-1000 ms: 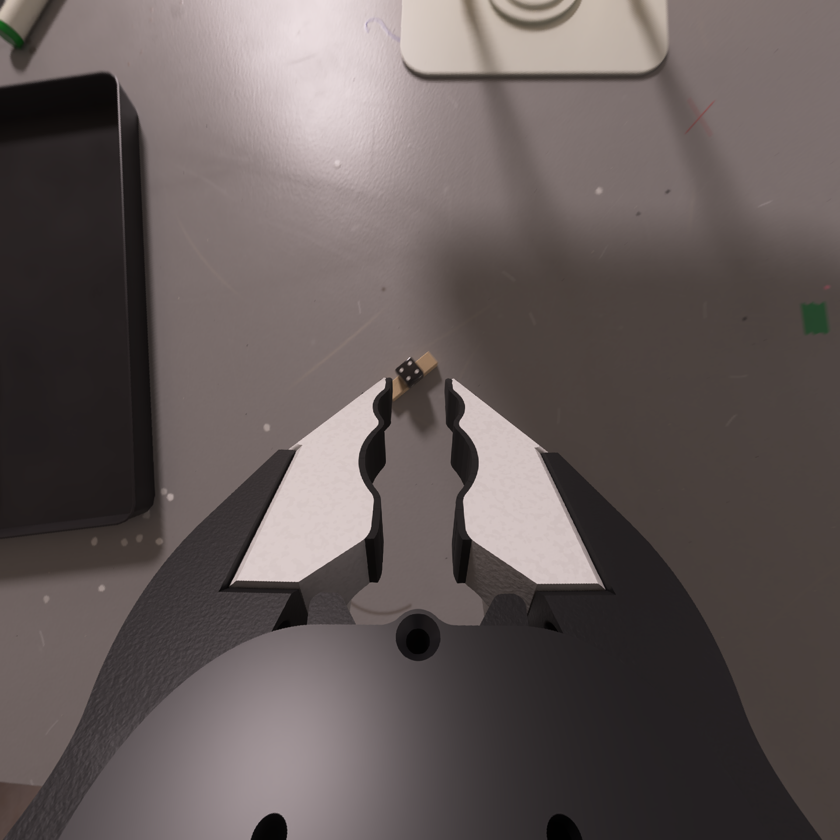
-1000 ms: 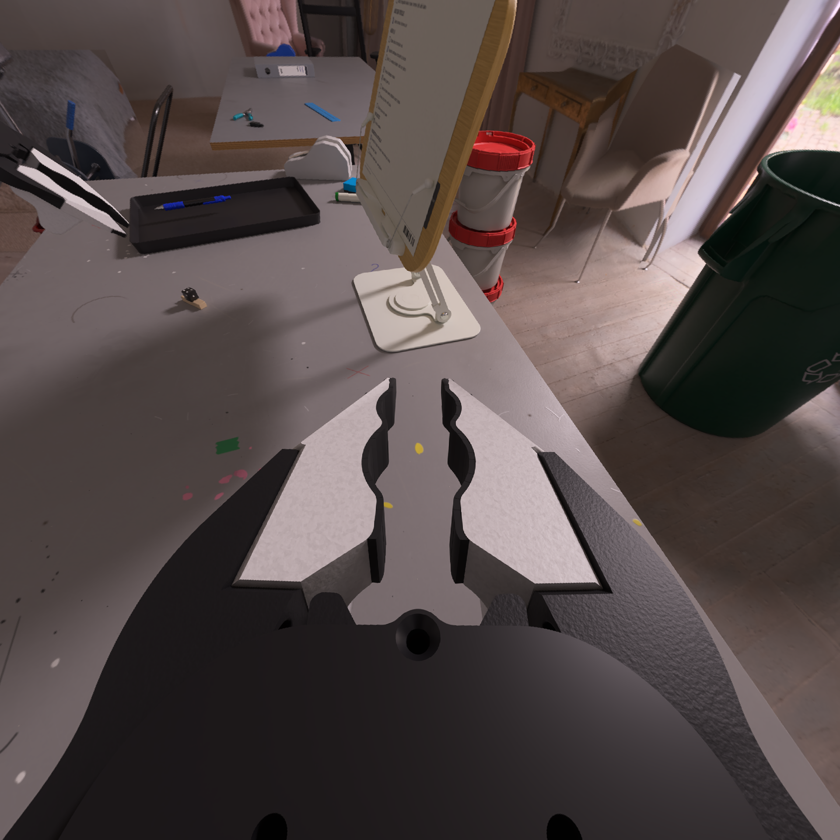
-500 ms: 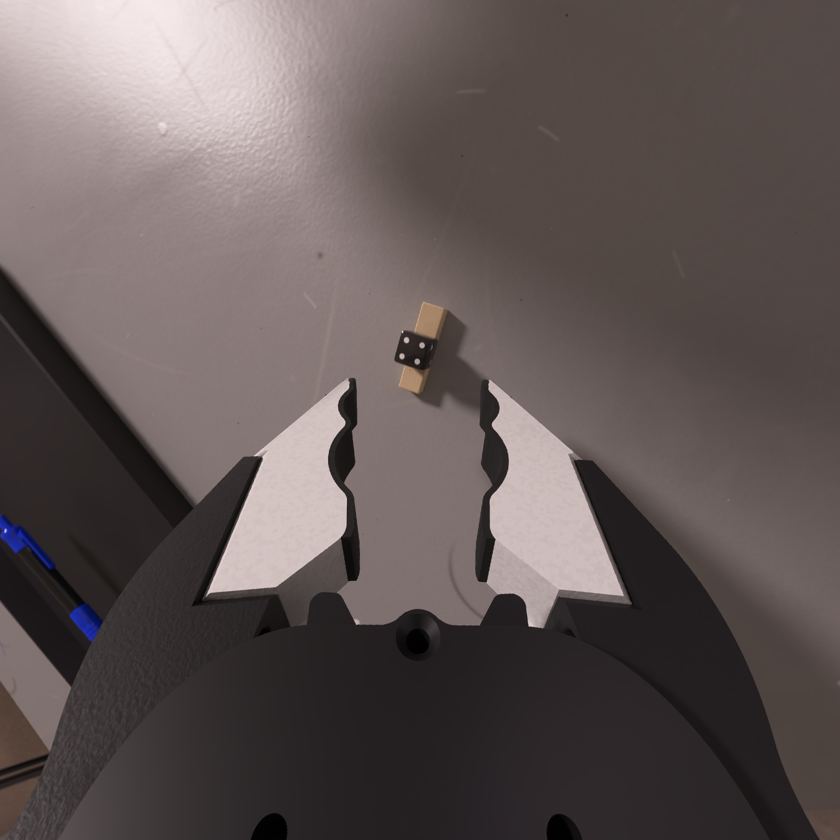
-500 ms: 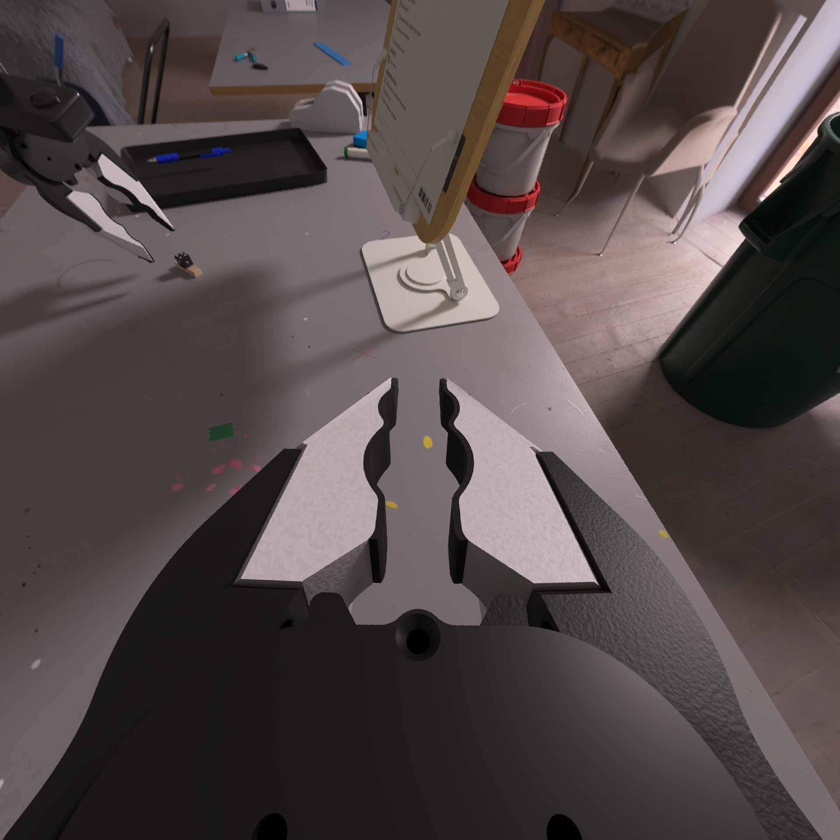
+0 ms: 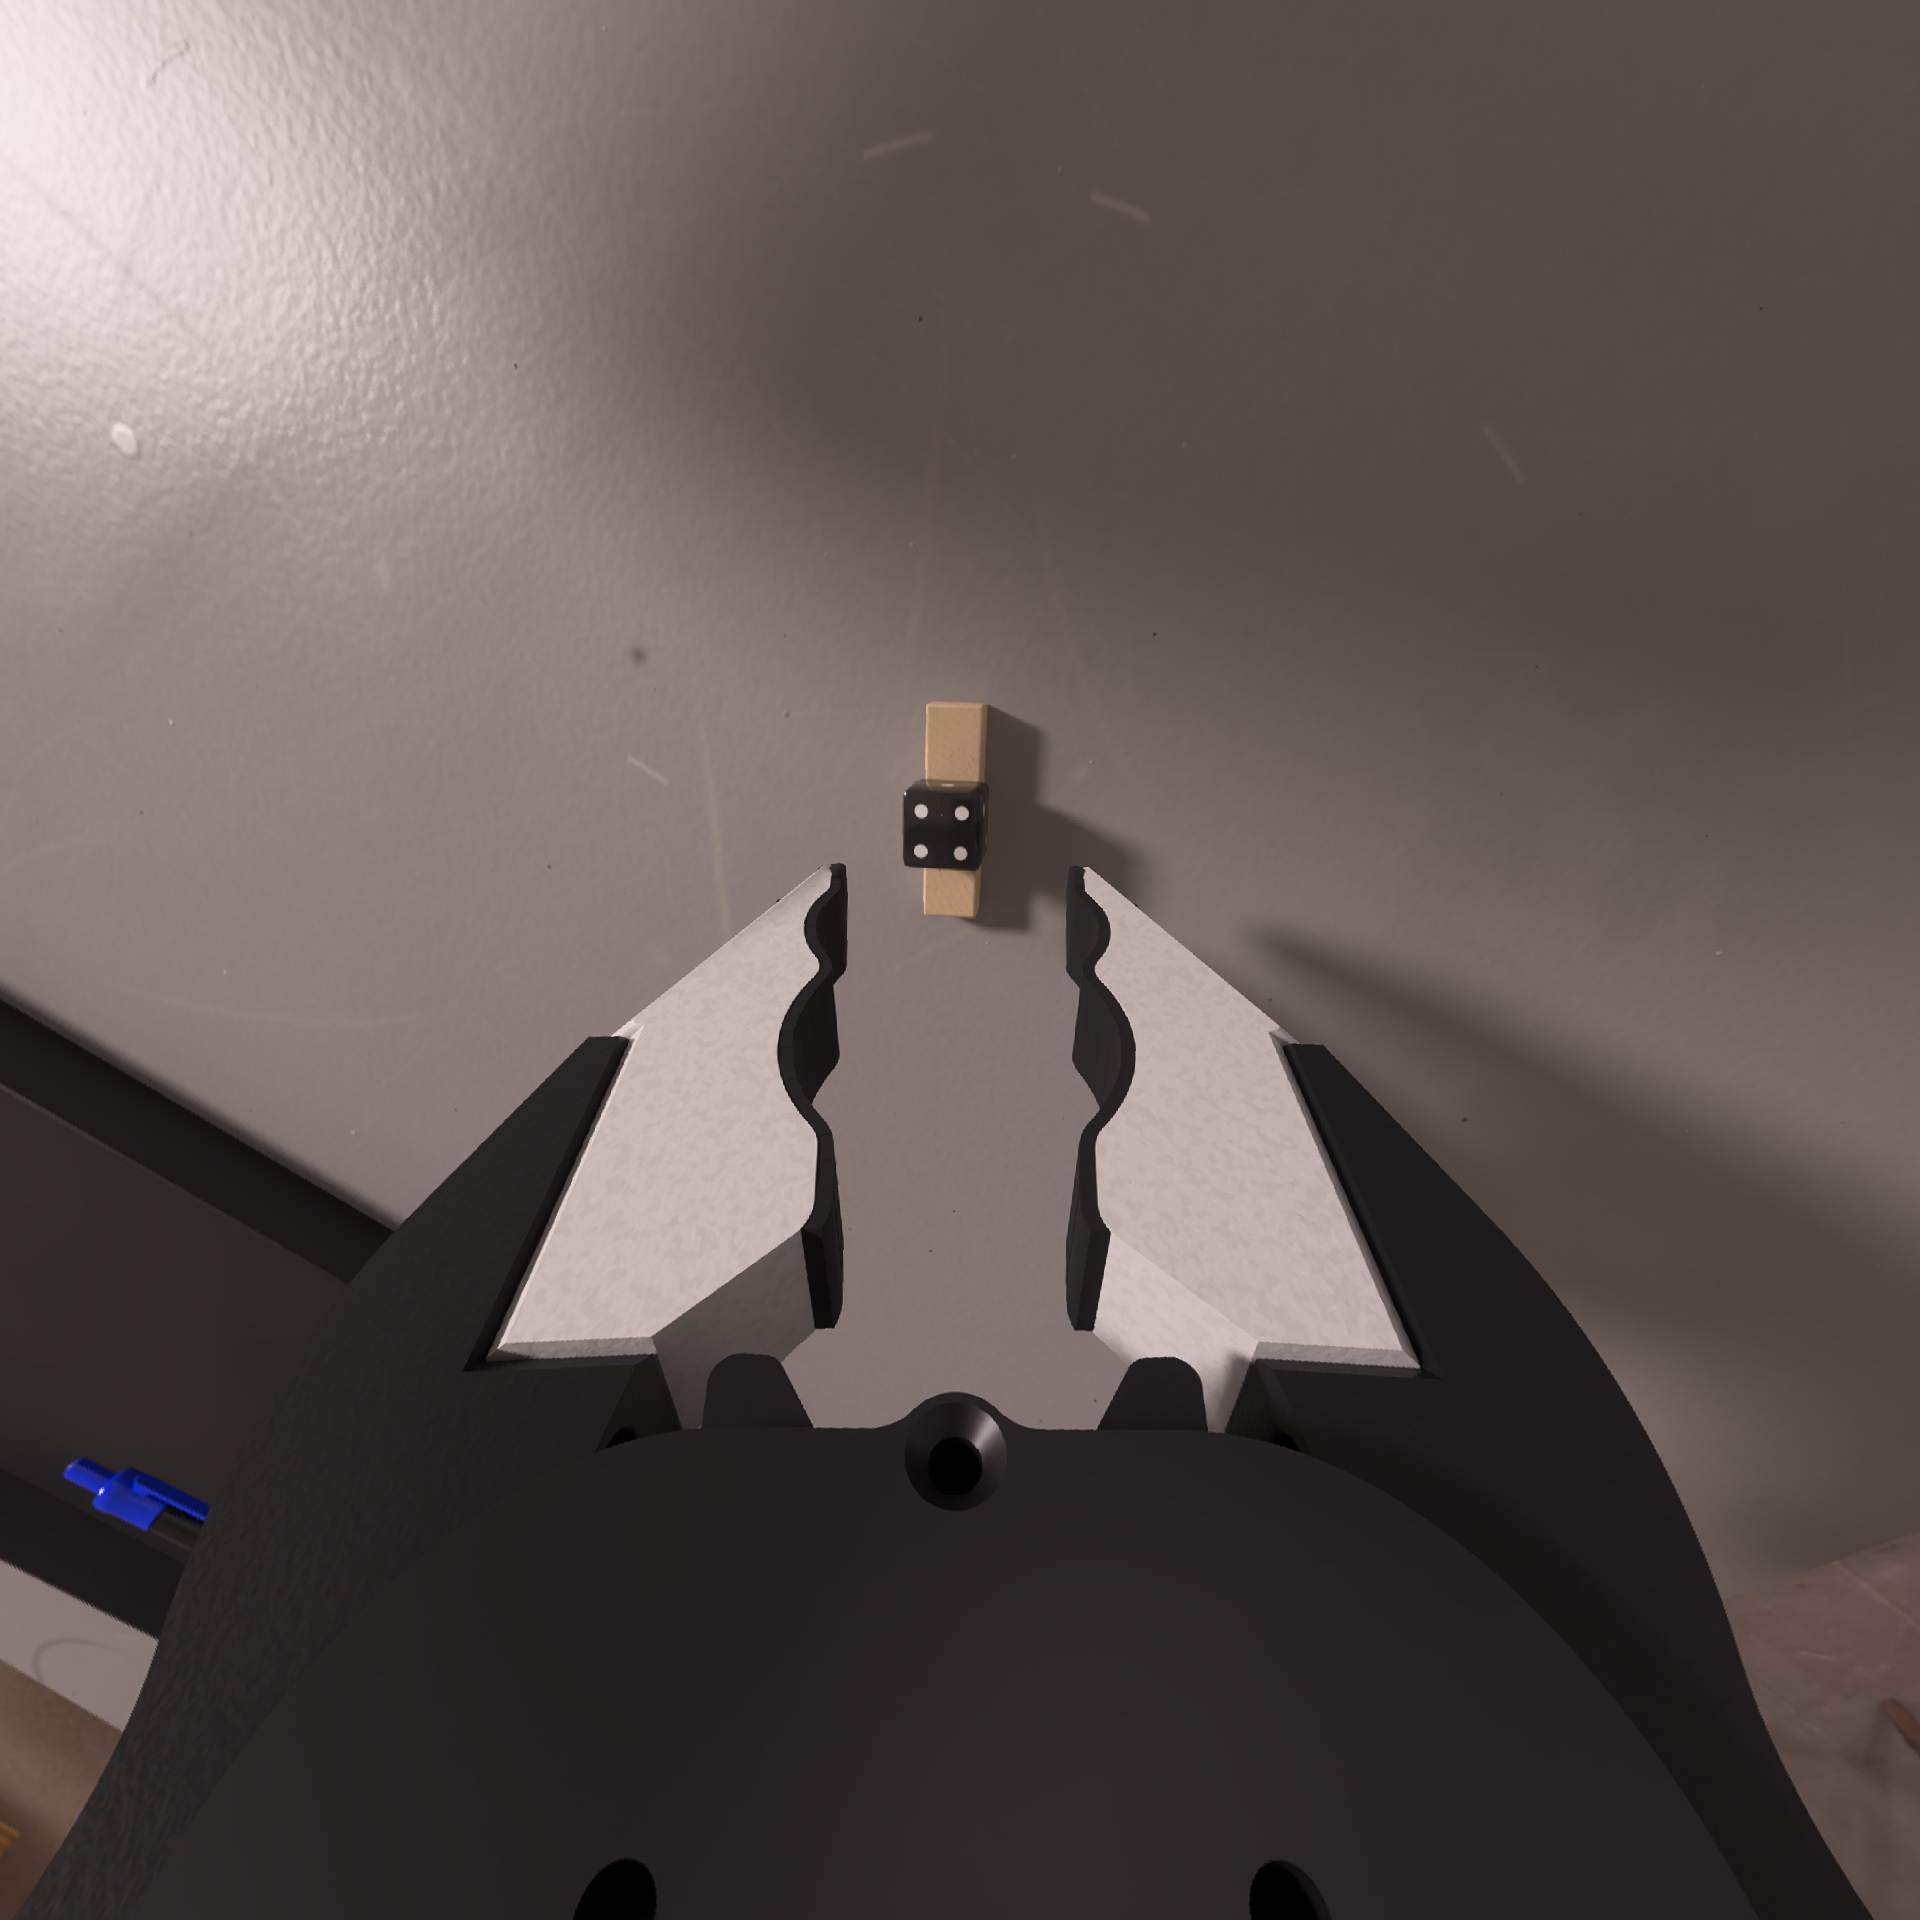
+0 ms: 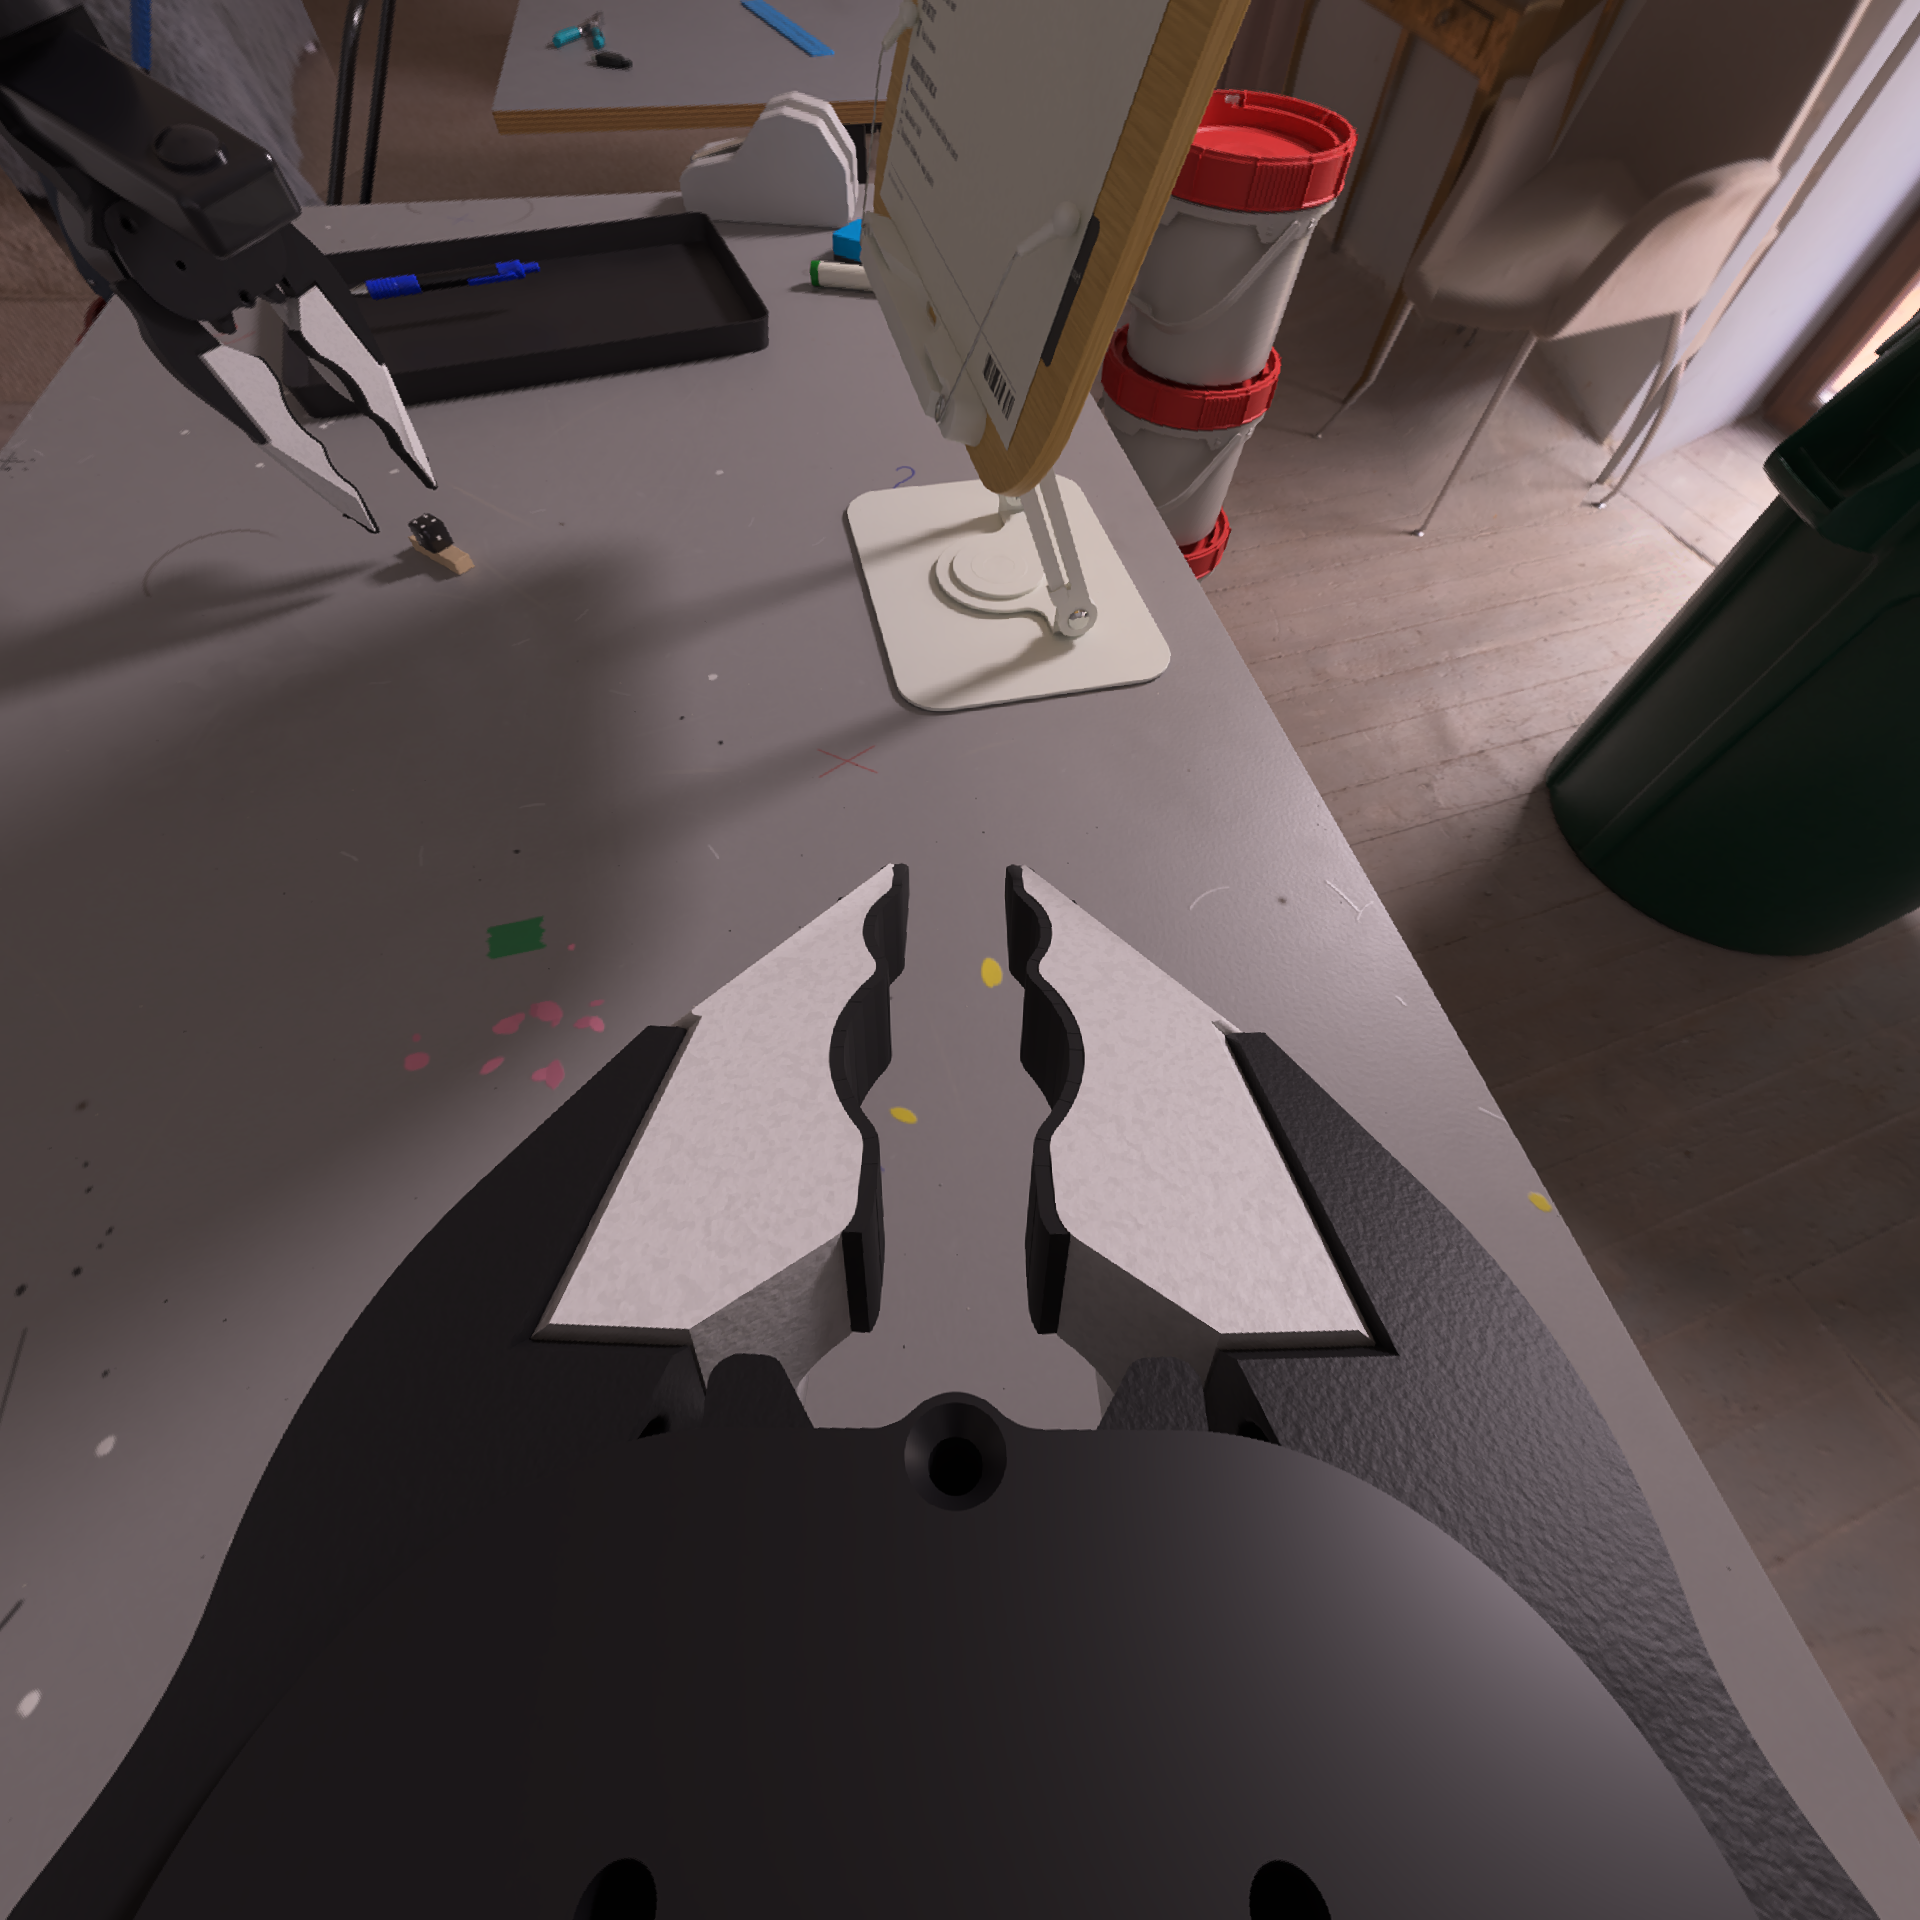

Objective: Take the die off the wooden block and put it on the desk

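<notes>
A small black die [image 5: 943, 840] with white pips sits on the middle of a thin tan wooden block [image 5: 956, 740] that lies flat on the grey desk [image 5: 520, 416]. My left gripper [image 5: 956, 878] is open and empty, its fingertips just short of the die, one on each side of the block's near end. The right wrist view shows it [image 6: 400, 507] tilted down, just above and left of the die [image 6: 429, 532] and block [image 6: 449, 561]. My right gripper [image 6: 956, 871] hovers over the desk's right part, empty, with a narrow gap between its fingers.
A black tray [image 6: 582, 343] with a blue pen [image 6: 447, 278] lies behind the die. A white stand base [image 6: 997, 623] carries a tilted wood-edged board [image 6: 1049, 208]. The desk's right edge [image 6: 1351, 883] drops to the floor, with red-lidded buckets [image 6: 1247, 208] and a dark green bin [image 6: 1766, 727].
My left gripper has swung round and come down close to the die, now lined up along the block. Its fingers opened wide, then narrowed a little. My right gripper has shifted slightly.
</notes>
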Robot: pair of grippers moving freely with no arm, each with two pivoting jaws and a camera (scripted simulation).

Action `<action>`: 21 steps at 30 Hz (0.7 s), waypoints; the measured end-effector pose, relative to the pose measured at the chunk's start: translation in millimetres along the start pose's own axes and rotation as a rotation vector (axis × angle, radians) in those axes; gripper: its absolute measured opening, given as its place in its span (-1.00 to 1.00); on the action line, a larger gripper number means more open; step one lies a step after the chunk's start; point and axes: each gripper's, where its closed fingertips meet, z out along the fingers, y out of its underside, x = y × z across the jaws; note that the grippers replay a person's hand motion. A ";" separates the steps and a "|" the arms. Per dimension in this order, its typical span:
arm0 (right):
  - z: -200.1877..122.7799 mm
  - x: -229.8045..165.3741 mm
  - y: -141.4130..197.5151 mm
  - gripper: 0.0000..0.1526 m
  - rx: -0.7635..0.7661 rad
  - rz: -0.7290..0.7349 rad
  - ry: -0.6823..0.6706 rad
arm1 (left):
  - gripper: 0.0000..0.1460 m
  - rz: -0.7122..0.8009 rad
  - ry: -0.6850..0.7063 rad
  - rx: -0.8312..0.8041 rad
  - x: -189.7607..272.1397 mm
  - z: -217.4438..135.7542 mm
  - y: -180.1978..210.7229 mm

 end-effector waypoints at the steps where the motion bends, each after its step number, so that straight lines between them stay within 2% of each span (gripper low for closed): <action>1: 0.0 0.4 0.3 -0.76 -0.001 0.001 0.001 | -0.43 0.006 0.003 0.002 -0.2 0.9 -1.1; 21: 11.9 0.1 11.7 -0.76 -0.077 -0.012 0.002 | -0.57 -0.030 0.053 0.036 -6.7 17.3 5.4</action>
